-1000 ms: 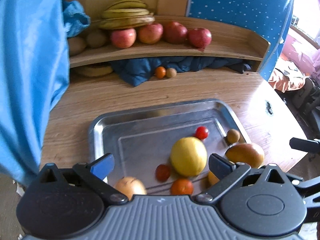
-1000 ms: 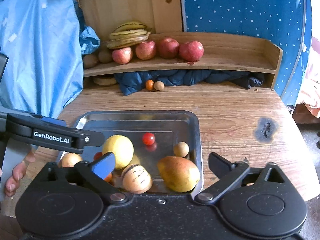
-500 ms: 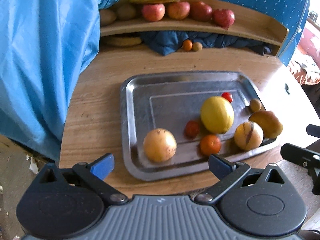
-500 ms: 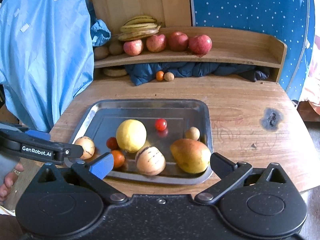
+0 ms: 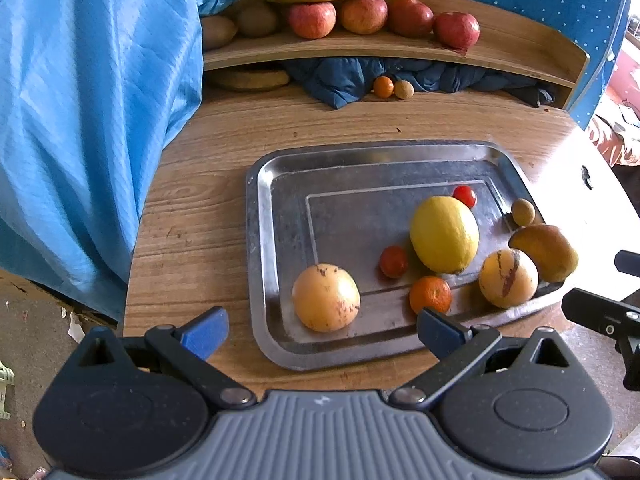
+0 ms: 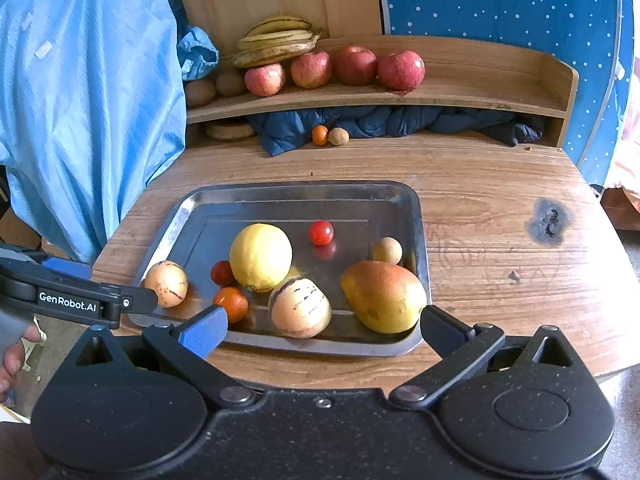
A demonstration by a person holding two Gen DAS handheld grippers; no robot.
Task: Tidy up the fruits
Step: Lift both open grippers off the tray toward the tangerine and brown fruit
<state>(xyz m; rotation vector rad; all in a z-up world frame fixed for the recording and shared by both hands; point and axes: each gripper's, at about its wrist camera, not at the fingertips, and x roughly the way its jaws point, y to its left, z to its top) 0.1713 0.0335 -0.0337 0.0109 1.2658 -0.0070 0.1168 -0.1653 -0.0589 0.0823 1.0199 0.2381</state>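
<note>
Both tongs hang apart and hold nothing at the bottom of their frames: the left tongs (image 5: 322,330) sit just short of the tray's (image 5: 256,240) near rim, with the pale round fruit (image 5: 326,297) straight ahead between their tips, while the right tongs (image 6: 322,330) face the striped round fruit (image 6: 300,307) and the mango (image 6: 383,297). Left to right in the right-wrist frame, the tray's near row runs pale fruit, small orange (image 6: 231,303), striped fruit, mango, whose long axis slants toward lower right. The left tongs look nearer the pale fruit, a smooth peach-coloured ball flecked brown.
</note>
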